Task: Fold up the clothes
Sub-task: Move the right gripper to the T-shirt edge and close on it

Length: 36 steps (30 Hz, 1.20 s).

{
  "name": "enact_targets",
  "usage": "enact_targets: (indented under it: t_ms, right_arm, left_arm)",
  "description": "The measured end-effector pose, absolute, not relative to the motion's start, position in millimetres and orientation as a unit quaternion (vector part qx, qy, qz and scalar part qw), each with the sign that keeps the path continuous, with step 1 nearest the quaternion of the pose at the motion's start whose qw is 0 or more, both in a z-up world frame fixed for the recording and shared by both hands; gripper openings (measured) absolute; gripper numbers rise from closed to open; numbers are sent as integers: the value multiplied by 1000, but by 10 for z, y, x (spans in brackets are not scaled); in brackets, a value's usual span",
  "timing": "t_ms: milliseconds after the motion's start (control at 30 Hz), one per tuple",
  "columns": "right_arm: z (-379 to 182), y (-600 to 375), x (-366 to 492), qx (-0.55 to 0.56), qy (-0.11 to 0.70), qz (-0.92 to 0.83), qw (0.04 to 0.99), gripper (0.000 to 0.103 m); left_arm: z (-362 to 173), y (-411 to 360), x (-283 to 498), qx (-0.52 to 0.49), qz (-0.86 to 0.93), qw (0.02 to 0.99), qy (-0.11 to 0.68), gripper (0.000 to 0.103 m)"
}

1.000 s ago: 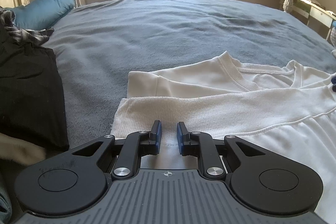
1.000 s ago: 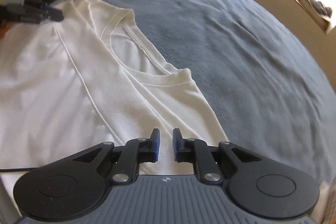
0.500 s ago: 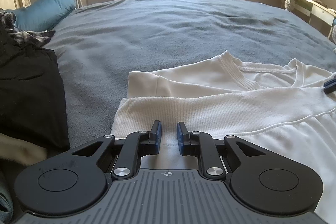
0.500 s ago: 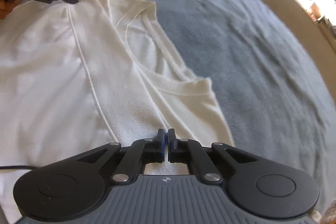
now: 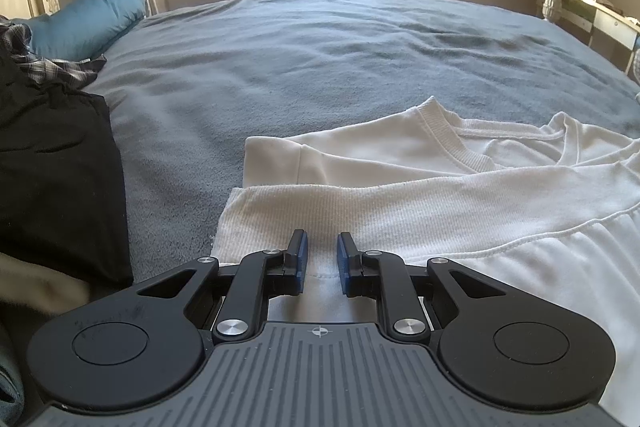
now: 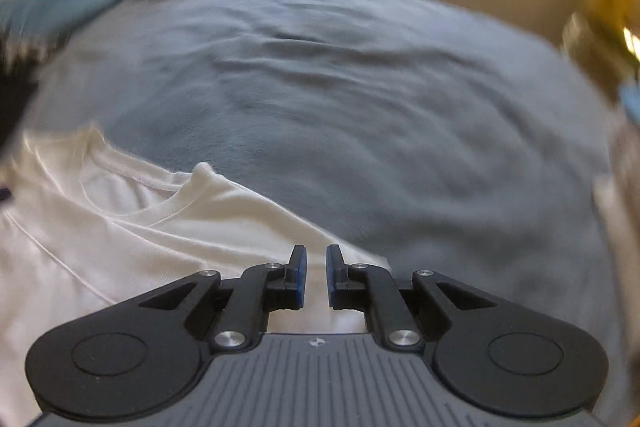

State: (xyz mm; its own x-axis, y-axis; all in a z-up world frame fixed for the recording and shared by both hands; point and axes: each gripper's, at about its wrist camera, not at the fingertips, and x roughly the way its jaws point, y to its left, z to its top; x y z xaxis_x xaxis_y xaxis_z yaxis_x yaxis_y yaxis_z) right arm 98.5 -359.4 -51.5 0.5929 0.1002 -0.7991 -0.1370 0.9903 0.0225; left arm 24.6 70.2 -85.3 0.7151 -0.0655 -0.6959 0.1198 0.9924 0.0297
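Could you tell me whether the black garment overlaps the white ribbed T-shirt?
No, the black garment lies apart from the white ribbed T-shirt, with grey blanket between them.

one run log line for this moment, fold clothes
stage: mid-fold | white t-shirt: flat on grey bed cover | left gripper: open over sleeve, nothing gripped | right gripper: opening over shirt edge, nothing gripped

White shirt (image 5: 460, 211), grey-blue blanket (image 5: 320, 67)

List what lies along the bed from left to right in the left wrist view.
Black folded garment → bare grey-blue fleece blanket → white ribbed-collar T-shirt, spread flat and running off the right edge.
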Motion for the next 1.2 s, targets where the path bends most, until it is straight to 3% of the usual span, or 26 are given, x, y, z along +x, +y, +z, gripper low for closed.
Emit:
enact_targets:
  t_ms: [167, 667, 700, 767, 1100, 1200]
  right_arm:
    - [-553, -3693, 744, -8, 452, 57, 890, 27]
    - [-863, -3897, 866, 112, 469, 68, 874, 27]
    - [-903, -3910, 878, 124, 473, 68, 870, 25]
    - [-940, -3946, 879, 159, 474, 79, 862, 3]
    - [-1077, -4286, 774, 305, 443, 53, 841, 3]
    - [-1115, -4322, 779, 322, 448, 54, 832, 5]
  left_arm:
    - [-861, 693, 235, 40, -49, 926, 371, 17]
    - [-859, 703, 248, 38, -50, 925, 374, 17]
    - [-861, 699, 250, 39, -50, 926, 373, 17]
    - [-858, 698, 257, 41, -51, 925, 374, 17]
    - [-815, 743, 242, 39, -59, 925, 373, 17]
    - [-691, 859, 158, 17, -67, 931, 359, 23]
